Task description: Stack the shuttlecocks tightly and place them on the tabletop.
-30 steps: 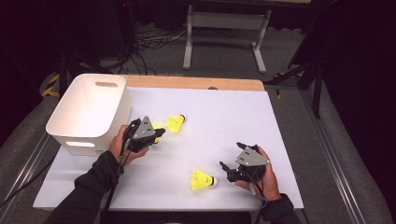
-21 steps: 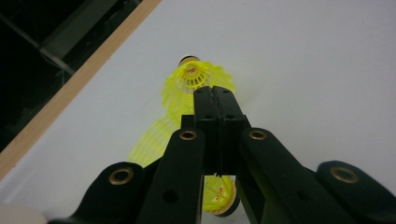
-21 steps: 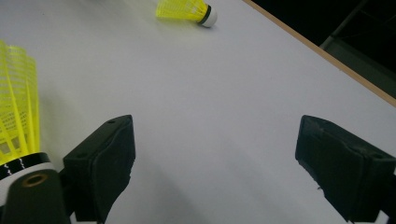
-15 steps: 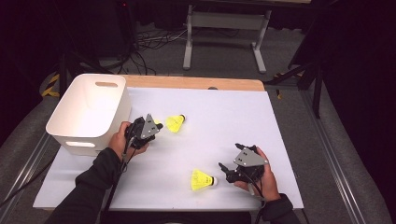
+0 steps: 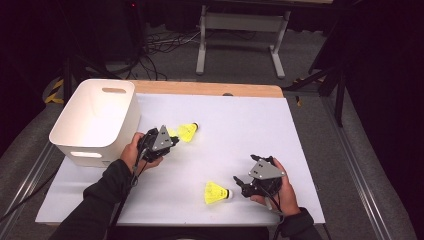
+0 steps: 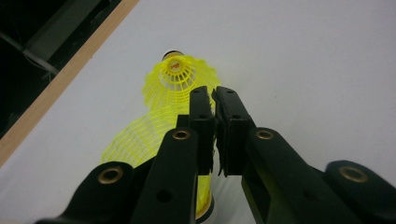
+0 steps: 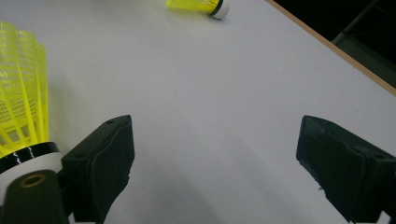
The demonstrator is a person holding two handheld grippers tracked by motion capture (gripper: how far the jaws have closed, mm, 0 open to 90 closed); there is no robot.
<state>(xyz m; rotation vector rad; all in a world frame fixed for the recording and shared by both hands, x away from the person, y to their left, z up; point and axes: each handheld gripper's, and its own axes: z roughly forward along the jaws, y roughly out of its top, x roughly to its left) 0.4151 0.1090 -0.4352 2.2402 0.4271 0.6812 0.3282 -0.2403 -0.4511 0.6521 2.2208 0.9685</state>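
Writing is scarce: a red mark (image 6: 175, 66) sits inside the skirt of the far shuttlecock (image 5: 188, 131), too small to read. A black band (image 7: 28, 153) with tiny white strokes rings the cork of the near shuttlecock (image 5: 216, 192), and it is just as illegible. The table (image 5: 300, 150) carries a white sheet with a wooden strip along its far edge, and a blank white bin (image 5: 95, 120) stands at its far-left corner. The far shuttlecock lies just right of the bin, with its cork towards the far edge. The left gripper (image 5: 173, 140) points at it from the bin's side. Its jaws, just eased apart by a sliver, are all but clenched, with a thin slit between the pads. A tucked shuttlecock (image 6: 140, 140) lies under them, its cork back towards the hand. Whether any of its mesh is caught in the slit cannot be told. The near shuttlecock lies by the near edge, right of the middle, with its cork towards the right gripper (image 5: 241, 184). That gripper's jaws are released and wide apart over bare sheet. In the right gripper view the cork sits just beside the outer face of one jaw, outside the gap.
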